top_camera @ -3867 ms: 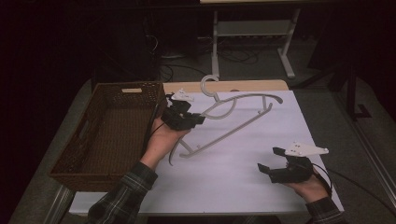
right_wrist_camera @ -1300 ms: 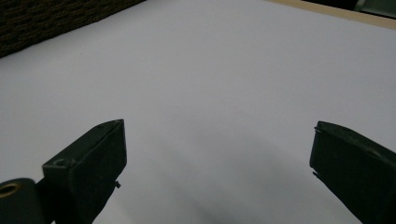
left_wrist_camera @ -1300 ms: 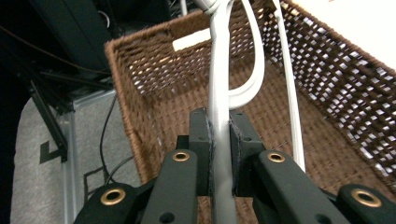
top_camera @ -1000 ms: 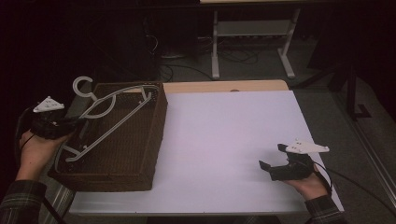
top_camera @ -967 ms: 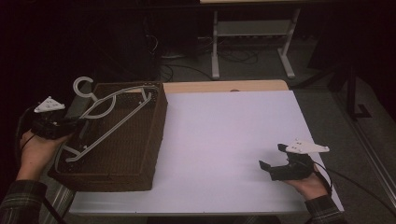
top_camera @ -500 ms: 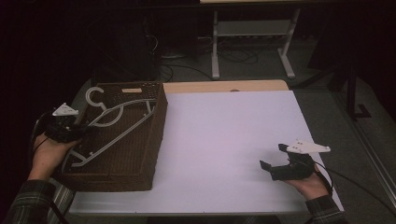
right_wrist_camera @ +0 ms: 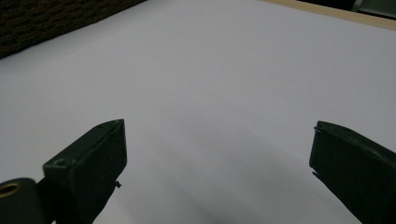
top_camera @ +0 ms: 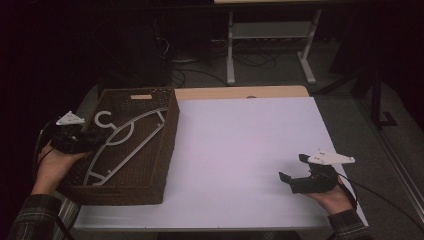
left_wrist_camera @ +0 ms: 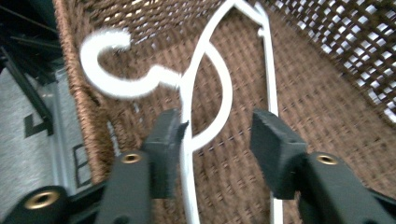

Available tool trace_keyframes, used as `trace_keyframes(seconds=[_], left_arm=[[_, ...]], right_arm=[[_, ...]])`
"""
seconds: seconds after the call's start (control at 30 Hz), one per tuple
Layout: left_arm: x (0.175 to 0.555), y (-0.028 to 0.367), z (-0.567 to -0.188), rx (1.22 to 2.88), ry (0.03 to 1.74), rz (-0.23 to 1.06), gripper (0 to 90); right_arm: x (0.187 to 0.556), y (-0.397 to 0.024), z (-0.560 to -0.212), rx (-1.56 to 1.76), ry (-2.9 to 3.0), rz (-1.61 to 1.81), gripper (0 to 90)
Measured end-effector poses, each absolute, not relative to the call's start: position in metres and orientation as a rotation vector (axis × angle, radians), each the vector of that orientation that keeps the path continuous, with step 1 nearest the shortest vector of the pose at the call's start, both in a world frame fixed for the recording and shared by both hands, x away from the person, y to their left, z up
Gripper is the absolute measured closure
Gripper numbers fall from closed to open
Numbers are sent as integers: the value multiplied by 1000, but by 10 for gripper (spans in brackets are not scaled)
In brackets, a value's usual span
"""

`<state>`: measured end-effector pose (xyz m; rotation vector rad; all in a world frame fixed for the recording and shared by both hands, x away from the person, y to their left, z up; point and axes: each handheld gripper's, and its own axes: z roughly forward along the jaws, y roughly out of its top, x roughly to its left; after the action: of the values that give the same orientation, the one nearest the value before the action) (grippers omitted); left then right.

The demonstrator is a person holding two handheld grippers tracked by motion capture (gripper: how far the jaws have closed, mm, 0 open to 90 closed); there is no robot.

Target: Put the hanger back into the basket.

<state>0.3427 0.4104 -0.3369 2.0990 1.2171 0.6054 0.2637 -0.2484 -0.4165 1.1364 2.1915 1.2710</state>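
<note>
A: Leftmost first, how are the jaws of the left gripper set against the white plastic hanger?

B: They have just been opening, and are now seen spread. In the left gripper view the hanger's neck strand runs up between them, close against the inner face of the left-hand jaw; whether that pad rests against it cannot be told. The right-hand jaw stands clear of it. Nothing is pinched.

A: And where does the hanger lie?

B: It is laid flat in the brown wicker basket. From the jaws its long axis runs forward and away: the hook is seen ahead and to the left of the jaws, by the basket wall, while the shoulder bars stretch off ahead and to the right across the woven floor.

A: So what would the coming move turn on?

B: Judged from this, a withdrawal. Because the strand sits between the jaws and hard against one of them, the gripper would best be drawn back along its own line, or lifted straight off, so that the hanger is not dragged.

A: Further right?

B: The white tabletop lies between the hands. The right gripper is held low at the near right, its jaws spread wide with nothing between them, well apart from the basket. The left hand is plainly the nearer one.
</note>
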Motion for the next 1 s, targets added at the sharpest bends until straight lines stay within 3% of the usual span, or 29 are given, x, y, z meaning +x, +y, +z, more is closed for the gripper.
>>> trace_keyframes(seconds=[0.37,0.67,1.0], left_arm=[[332,373,-312,1963,1124,515,204],[331,322,-308,1978,1048,483,138],[325,268,-310,1970,944,457,134]], right_arm=[[262,-250,-413,1128,2185,1284,34],[261,-249,-411,1126,2184,1295,34],[262,-248,-412,1114,2193,1293,35]])
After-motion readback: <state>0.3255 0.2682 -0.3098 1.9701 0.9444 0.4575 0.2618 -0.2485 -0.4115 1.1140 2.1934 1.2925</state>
